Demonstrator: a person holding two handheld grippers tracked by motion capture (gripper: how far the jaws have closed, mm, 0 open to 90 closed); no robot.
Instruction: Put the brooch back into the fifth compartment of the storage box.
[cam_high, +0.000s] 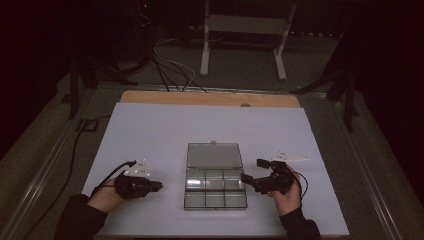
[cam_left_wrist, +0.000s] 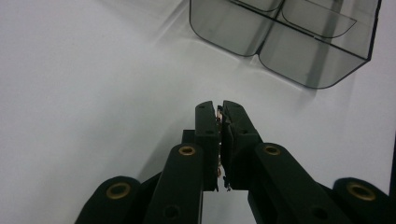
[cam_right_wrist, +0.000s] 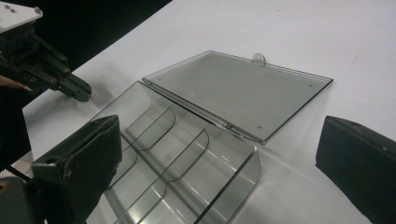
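Observation:
A clear plastic compartment box (cam_high: 215, 193) lies in the middle of the white table, its lid (cam_high: 214, 155) folded flat behind it and its compartments empty. My left gripper (cam_high: 157, 186) rests on the table left of the box and points at it. Its jaws (cam_left_wrist: 220, 106) are pressed together, with tiny glints along the seam that I cannot identify. My right gripper (cam_high: 254, 171) is at the box's right side with its jaws wide apart. In the right gripper view they (cam_right_wrist: 219, 135) frame the box's near corner (cam_right_wrist: 233, 186) without touching it, and the left gripper (cam_right_wrist: 86, 94) shows beyond.
The white table sheet (cam_high: 150, 130) has bare room all around the box. A wooden strip (cam_high: 210, 98) edges the far side. Beyond it, cables and a white stand (cam_high: 245, 30) sit on the dark floor.

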